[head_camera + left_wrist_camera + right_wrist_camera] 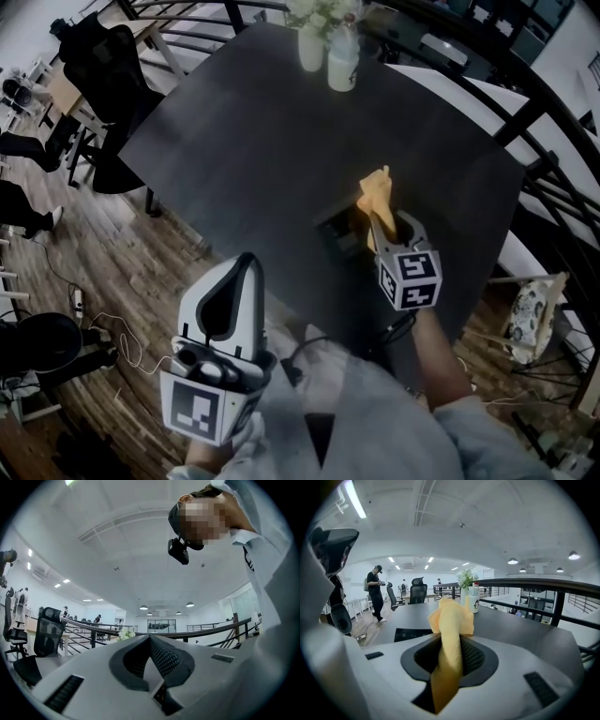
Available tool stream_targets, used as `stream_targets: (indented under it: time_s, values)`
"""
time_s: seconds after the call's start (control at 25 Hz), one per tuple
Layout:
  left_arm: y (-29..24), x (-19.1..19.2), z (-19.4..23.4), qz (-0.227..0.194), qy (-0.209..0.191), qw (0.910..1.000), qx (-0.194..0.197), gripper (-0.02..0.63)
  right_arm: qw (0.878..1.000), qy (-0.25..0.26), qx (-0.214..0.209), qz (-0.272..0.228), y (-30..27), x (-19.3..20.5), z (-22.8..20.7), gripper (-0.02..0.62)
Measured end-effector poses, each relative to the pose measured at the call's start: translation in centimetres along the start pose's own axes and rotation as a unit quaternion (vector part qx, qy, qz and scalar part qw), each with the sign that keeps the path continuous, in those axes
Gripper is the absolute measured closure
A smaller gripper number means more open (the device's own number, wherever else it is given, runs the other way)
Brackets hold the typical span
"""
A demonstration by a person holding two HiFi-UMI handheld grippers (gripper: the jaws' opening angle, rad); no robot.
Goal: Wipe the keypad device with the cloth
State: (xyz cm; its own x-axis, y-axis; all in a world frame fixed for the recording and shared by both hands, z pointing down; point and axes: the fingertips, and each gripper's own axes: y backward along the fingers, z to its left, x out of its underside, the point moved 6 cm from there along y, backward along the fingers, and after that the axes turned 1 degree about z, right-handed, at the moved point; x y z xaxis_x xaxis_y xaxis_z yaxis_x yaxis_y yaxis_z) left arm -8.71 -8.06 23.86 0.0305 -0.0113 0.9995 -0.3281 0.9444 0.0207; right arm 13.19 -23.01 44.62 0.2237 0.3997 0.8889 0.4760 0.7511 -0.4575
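- Right gripper (450, 641) has its jaws clamped on the yellow cloth (451, 616); a bunched end sticks out past the tips.
- Keypad device (339, 232) lies flat on the dark table (262, 122), near the front edge and just beside the cloth.
- Can't tell whether the cloth touches the device.
- Left gripper (150, 639) is off the table, jaws together on nothing.
- Judgement: cloth is secured; the wiping itself looks mostly left to do.
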Motion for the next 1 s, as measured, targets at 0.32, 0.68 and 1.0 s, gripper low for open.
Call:
stream_targets:
  time_s: [0.32,0.68,1.0]
  values:
    - [0.8,0.0,0.4,-0.001,0.001,0.9999,-0.014,0.592,1.0,0.001,-0.028,0.011,-1.0,0.3,1.8,0.495]
    - [1.1,-0.4,0.0,-0.01,-0.006,0.9998,-0.014,0.592,0.998,0.006,-0.065,0.013,-1.1,0.3,4.2,0.495]
    - [1.1,-1.0,-0.5,-0.019,-0.01,0.9998,-0.006,0.592,0.995,0.015,-0.098,0.019,-0.8,0.7,6.8,0.495]
